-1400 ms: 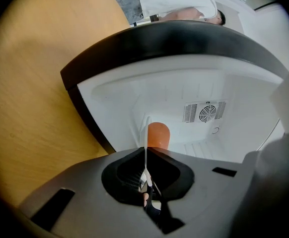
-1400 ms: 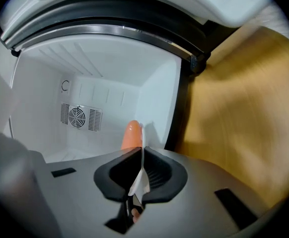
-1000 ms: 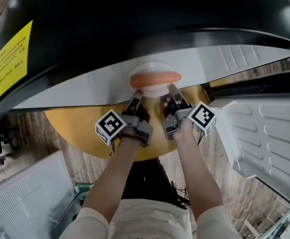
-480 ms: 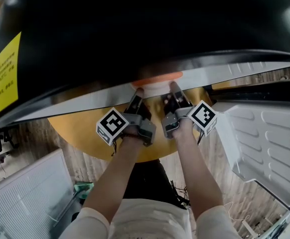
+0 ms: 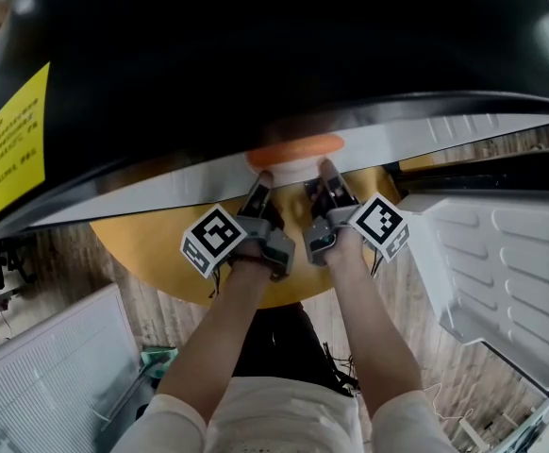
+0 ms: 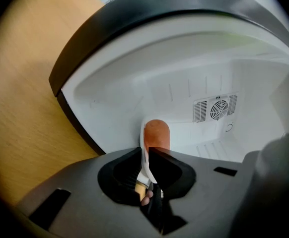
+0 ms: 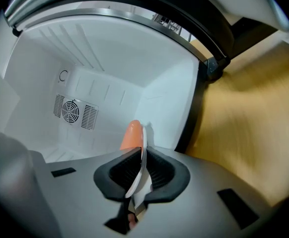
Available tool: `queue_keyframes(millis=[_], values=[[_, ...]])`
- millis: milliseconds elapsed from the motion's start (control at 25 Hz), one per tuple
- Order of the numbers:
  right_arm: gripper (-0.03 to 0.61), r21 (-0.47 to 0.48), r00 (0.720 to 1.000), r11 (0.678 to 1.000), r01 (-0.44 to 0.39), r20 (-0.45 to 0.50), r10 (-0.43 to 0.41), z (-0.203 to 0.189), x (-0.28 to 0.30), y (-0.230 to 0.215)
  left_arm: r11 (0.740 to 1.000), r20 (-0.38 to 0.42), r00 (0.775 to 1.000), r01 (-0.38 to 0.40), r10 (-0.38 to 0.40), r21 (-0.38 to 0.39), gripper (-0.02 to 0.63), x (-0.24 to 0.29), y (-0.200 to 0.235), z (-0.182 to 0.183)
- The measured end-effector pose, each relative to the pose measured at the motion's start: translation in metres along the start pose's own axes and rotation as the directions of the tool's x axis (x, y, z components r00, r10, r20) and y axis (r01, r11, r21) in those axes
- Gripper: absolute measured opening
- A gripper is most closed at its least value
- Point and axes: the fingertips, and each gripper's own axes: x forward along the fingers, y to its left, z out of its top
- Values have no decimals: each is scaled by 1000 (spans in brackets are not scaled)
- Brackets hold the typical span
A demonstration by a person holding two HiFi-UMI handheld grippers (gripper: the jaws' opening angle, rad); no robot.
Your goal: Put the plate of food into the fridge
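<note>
The left gripper's (image 6: 147, 158) jaws were clamped tight on the white plate's (image 5: 293, 169) near rim, and the right gripper's (image 7: 141, 165) likewise beside it. The plate, bearing an orange sausage (image 5: 295, 147), was held at the open fridge's (image 5: 256, 64) mouth, over the round yellow table's (image 5: 142, 243) far edge.

Between the jaws the white plate (image 6: 145, 150) looks smooth and glossy, the orange food (image 6: 157, 133) on it smooth-skinned. The pads (image 7: 123, 171) are ribbed, matt black. Beyond the jaws the fridge (image 6: 184, 83) is lined with smooth white plastic, its shell glossy black. The tabletop (image 6: 20, 93) is matt wood.
</note>
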Motion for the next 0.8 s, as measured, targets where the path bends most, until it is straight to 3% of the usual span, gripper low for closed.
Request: queue_keyframes(millis=[240, 800], values=[[35, 4, 1000, 1000, 6, 6, -6, 0, -3, 0, 1000, -15, 1000, 5, -5, 6, 83, -4, -1, -2], [35, 37, 1000, 999, 25, 7, -26, -13, -24, -7, 999, -38, 999, 15, -14, 33, 89, -24, 3, -6]])
